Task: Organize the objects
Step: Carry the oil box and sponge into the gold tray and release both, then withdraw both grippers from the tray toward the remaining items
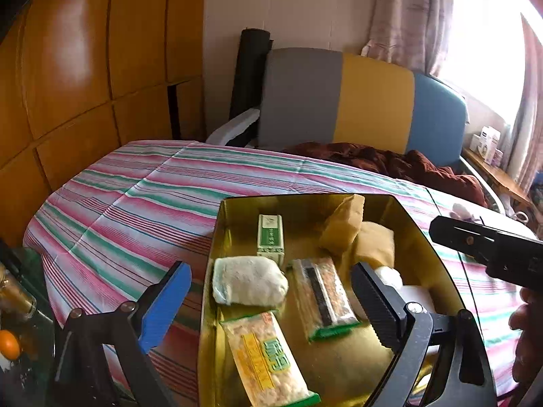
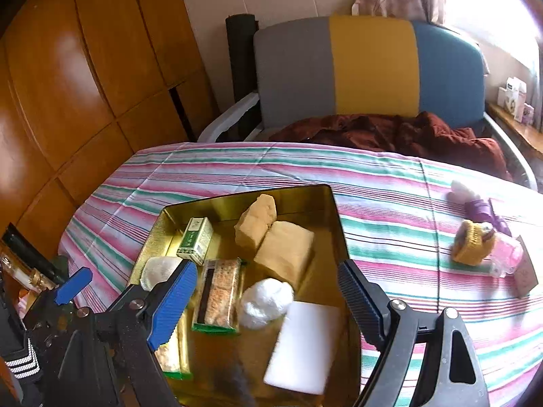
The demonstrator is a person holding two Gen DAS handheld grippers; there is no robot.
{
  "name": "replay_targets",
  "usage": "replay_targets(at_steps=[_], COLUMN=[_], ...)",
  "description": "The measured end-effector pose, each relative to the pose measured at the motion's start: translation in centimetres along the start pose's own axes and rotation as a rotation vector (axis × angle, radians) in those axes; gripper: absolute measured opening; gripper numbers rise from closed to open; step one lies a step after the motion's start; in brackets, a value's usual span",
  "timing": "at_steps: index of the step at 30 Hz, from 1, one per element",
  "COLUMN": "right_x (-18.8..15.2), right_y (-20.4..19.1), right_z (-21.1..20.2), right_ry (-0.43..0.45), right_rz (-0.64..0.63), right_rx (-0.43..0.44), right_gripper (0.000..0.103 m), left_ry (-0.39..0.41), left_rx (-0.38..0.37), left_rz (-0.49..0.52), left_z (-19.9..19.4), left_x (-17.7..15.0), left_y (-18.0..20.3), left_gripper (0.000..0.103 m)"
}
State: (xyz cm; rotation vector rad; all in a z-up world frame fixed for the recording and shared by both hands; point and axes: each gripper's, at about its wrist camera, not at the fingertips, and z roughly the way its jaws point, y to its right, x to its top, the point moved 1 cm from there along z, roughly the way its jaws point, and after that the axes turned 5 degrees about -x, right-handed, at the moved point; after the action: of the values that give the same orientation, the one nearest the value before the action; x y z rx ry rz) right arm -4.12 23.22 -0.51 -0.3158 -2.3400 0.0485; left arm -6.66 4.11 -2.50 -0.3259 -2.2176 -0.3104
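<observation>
From the left wrist, the left gripper (image 1: 269, 300) hangs nearest, spread wide and holding nothing, over the near end of a gold tin tray (image 1: 437, 261) on the striped counter (image 1: 135, 196). Inside lie a peanut snack packet (image 1: 268, 356), a rolled white cloth (image 1: 249, 285), a clear cracker packet (image 1: 322, 295), a green-and-white box (image 1: 270, 237) and two tan sponge blocks (image 1: 342, 224).

From the right wrist, the right gripper (image 2: 268, 296) is likewise wide open and empty above the tray, over a white foam block (image 2: 305, 339) and a cotton ball (image 2: 266, 302). Most items look already gathered. A yellow knitted item (image 2: 471, 242) and a pink bottle (image 2: 507, 254) remain on the counter at far right, probably still to be collected.
</observation>
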Motion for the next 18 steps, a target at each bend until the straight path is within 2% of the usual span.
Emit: replay_targets(at_steps=[18], right_x=[-1.3], right_y=[3.0], right_z=[-2.4], right_ry=[0.057], right_rz=[0.019], right_rx=[-0.083], right_gripper=[0.087], left_ry=[-0.017], left_rx=[-0.059], left_rz=[0.066], left_z=[-1.3], left_x=[-1.1], left_y=[3.5], left_gripper=[0.096])
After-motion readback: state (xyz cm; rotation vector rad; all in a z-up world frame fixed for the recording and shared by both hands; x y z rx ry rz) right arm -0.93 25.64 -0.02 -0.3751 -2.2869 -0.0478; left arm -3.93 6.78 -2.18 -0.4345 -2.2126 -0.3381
